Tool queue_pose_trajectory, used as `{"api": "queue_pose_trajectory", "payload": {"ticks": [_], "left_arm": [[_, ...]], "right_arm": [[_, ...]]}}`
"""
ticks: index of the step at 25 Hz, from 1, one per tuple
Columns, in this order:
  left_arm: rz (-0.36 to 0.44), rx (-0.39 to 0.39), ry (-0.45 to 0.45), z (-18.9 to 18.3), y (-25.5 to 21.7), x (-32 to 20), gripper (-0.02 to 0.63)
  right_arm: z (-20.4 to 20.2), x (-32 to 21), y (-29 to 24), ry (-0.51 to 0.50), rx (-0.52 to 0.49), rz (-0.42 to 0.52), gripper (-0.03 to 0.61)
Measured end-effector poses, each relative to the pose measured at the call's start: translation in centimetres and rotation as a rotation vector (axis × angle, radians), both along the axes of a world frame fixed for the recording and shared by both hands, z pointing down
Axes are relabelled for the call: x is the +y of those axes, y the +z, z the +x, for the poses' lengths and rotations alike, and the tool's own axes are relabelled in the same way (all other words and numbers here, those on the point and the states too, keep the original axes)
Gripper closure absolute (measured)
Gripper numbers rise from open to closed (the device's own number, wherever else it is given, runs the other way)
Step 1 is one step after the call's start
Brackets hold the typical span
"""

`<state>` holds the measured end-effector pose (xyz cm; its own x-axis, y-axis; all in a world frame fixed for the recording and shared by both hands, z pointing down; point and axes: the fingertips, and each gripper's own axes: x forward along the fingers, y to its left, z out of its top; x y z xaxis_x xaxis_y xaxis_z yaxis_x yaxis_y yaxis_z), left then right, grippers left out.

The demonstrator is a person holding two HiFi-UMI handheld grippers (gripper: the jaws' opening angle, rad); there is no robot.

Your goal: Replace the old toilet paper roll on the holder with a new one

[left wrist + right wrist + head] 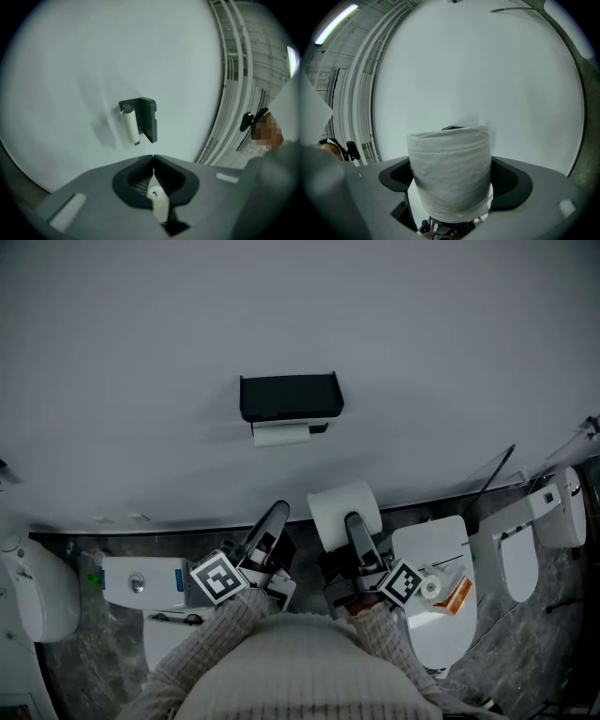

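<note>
Toilet paper roll (pixel 333 502), new and full, sits clamped in the right gripper (pixel 352 521) in the head view, held up toward the grey wall (pixel 141 352) and well short of the black holder (pixel 291 396), under which the nearly spent old roll (pixel 281 435) hangs; the left gripper (pixel 277 511) points up just beside the right one, jaws together, carrying nothing

Left gripper view: the left gripper (pixel 153 157) has its jaws meeting tip to tip, empty, aimed at the holder (pixel 147 119) and the thin old roll (pixel 130 125), both apart from the tips

Right gripper view: the right gripper (pixel 450 161) presses its jaws on either side of the new roll (pixel 450 180), which hides all but the top edge of the holder (pixel 452 127)

The step in hand looks like the approach, with the old roll not yet removed. The next move likely calls for the left gripper to open and take the old roll off before the fresh one goes on

No brand or lettering can be read; the only print is the square markers (pixel 220 577) on the grippers' cubes
</note>
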<state>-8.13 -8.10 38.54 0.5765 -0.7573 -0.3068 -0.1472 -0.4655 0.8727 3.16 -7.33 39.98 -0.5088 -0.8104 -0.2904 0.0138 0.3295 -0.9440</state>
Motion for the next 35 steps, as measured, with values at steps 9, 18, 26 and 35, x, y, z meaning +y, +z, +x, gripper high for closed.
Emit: {"api": "queue_pose_trajectory", "payload": {"ticks": [9,18,26,35], "left_arm": [[-0.004,0.032,-0.031,-0.6,-0.4,-4.2,0.606],[-0.018,0.055,-0.052,0.3,-0.8,-6.6,0.606],[-0.002,0.084,-0.067,0.1,-1.1,-7.7,0.577],[-0.045,0.058,-0.128,-0.5,-0.5,-10.0,0.377]], "right_arm": [[-0.5,-3.8,0.0,-0.026,0.023,0.002,0.089],[-0.1,-6.3,-0.4,-0.071,0.031,-0.012,0.089],[-0.2,-7.1,-0.2,-0.095,0.037,-0.016,0.089],[0.4,-8.5,0.3,-0.087,0.024,-0.028,0.089]]}}
